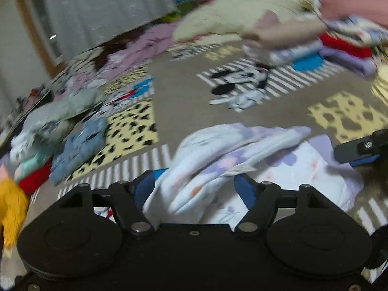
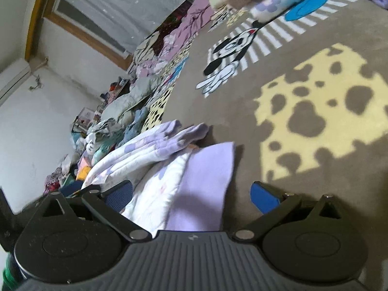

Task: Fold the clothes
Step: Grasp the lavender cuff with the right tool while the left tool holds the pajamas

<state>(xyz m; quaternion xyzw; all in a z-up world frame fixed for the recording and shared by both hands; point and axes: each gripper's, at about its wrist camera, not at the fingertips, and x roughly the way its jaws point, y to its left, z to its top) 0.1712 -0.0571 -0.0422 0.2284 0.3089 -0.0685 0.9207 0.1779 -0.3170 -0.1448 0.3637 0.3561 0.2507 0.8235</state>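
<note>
A white garment with lilac flowers (image 1: 218,160) lies bunched on the patterned rug. My left gripper (image 1: 196,184) is open, its blue-padded fingers (image 1: 245,189) on either side of a raised fold of the garment. My right gripper (image 2: 194,196) is open over the garment's lilac edge (image 2: 206,177), with the cloth between its blue pads (image 2: 264,198). The right gripper's finger also shows at the right edge of the left wrist view (image 1: 359,150).
The rug (image 1: 189,92) carries a cartoon mouse (image 1: 242,84) and yellow spotted patches (image 2: 315,111). A stack of folded clothes (image 1: 303,34) stands far right. Loose clothes (image 1: 60,126) are heaped along the left, by a curtained window (image 2: 116,7).
</note>
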